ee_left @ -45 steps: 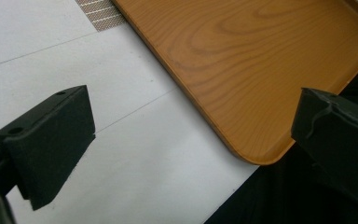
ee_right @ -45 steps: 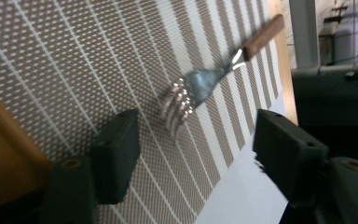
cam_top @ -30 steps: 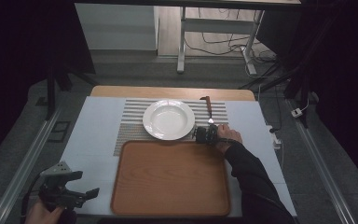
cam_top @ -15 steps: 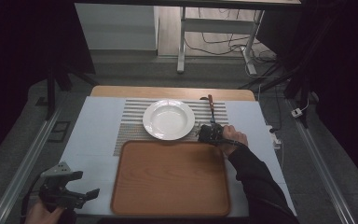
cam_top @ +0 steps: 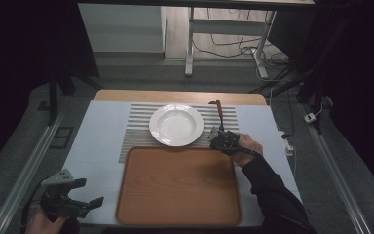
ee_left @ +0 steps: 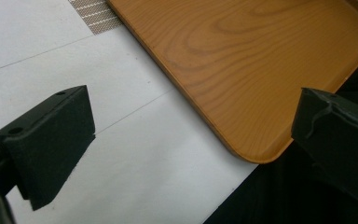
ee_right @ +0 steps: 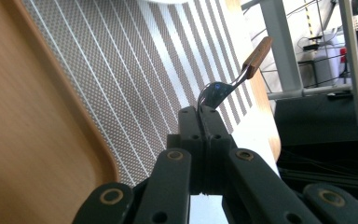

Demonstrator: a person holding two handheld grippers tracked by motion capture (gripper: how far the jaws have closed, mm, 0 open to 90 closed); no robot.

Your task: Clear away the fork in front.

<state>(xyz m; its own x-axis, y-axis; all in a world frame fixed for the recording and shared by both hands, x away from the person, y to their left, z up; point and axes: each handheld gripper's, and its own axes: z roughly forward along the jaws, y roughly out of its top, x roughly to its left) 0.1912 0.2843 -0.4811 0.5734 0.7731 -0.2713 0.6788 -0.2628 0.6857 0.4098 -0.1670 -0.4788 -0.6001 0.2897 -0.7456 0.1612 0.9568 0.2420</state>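
On a white-covered table (cam_top: 97, 146) in a dim room, the left gripper (cam_top: 70, 204) waits wide open and empty near the wooden tray (cam_top: 175, 187) while the right gripper (cam_top: 222, 140), drawn back from beside the plate (cam_top: 176, 125), pinches a wood-handled fork (ee_right: 233, 79) over the striped mat (cam_top: 141, 122), apparently tray-bound

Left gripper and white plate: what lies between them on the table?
In the high view, the near-left corner of the wooden tray lies between the left gripper and the white plate, then striped placemat.

A white plate (cam_top: 176, 125) is sitting on a grey-and-white striped mat (cam_top: 139, 129), an orange-brown wooden tray (cam_top: 177, 185) showing grain
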